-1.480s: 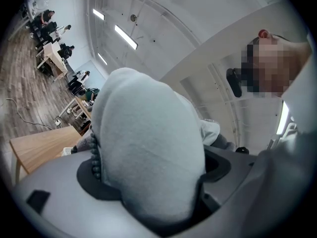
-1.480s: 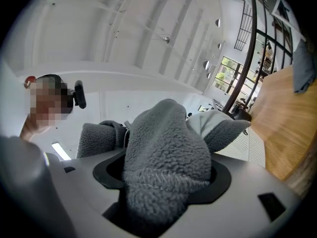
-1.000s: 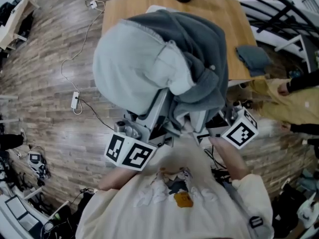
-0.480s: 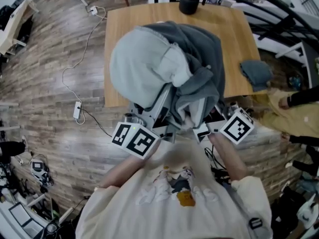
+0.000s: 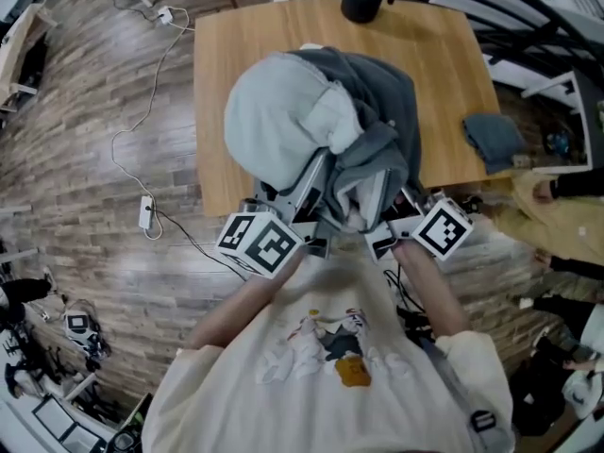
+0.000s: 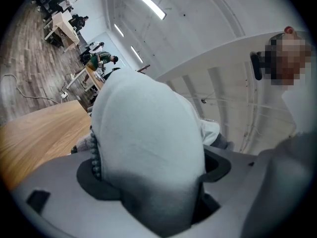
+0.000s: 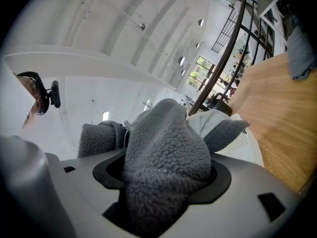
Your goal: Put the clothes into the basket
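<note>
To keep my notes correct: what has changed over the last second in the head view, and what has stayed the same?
The light grey garment and dark grey fleece have sunk toward the wooden table, with both grippers. Nothing was let go: the left gripper stays shut on the garment, the right gripper on the fleece. The folded dark cloth lies unmoved.

Clothes bundle (image 5: 321,130): pale grey-blue hooded shell bulging at left, dark grey fleece (image 7: 166,143) draped at right. Bundle hangs aloft over wooden table (image 5: 226,74), near its front edge. Pale part pinched in left gripper (image 6: 153,182), fleece in right gripper (image 7: 163,182). Separate dark blue-grey cloth (image 5: 493,140) lies crumpled at table's right edge. White perforated basket (image 7: 250,145) just behind bundle, mostly hidden.
</note>
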{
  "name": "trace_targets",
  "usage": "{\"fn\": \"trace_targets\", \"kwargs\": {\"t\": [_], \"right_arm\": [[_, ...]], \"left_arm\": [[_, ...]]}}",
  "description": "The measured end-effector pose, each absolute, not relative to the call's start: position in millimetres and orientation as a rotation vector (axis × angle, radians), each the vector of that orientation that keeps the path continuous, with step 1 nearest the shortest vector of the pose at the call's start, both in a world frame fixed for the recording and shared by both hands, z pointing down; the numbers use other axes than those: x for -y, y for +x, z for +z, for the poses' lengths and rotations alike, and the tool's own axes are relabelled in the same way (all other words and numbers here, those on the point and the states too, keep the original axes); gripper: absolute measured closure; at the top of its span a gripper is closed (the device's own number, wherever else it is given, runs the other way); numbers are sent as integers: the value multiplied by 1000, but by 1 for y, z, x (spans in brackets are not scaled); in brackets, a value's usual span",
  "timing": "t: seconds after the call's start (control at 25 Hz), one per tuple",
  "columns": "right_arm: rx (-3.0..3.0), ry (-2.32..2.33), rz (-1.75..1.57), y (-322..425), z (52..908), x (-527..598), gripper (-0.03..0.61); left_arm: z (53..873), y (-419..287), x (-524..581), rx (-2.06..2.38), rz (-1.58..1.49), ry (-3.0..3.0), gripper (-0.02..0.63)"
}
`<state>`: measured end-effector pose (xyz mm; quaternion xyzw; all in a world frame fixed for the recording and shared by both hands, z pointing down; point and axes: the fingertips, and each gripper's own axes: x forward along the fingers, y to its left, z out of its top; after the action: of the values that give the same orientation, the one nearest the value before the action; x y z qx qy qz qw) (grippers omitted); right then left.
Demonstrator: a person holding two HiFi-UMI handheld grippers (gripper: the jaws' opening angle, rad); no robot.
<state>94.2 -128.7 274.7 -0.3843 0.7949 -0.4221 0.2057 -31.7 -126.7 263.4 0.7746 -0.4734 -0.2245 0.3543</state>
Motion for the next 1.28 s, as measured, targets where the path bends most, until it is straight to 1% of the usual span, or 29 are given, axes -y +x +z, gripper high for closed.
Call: {"fn": "trace_targets", "kwargs": {"t": [0.56, 0.92, 1.28], "right_arm": [[-2138, -1243, -1248, 69, 343, 172, 255], [-2101, -1329, -1276, 78, 373, 194, 255], [-2007, -1403, -1390, 102, 420, 209, 253]], "left_arm": [[338, -58, 182, 1096, -480, 1935, 187], [371, -49, 208, 1058, -412, 1906, 187], [411, -29, 226, 1109, -262, 1833, 187]]}}
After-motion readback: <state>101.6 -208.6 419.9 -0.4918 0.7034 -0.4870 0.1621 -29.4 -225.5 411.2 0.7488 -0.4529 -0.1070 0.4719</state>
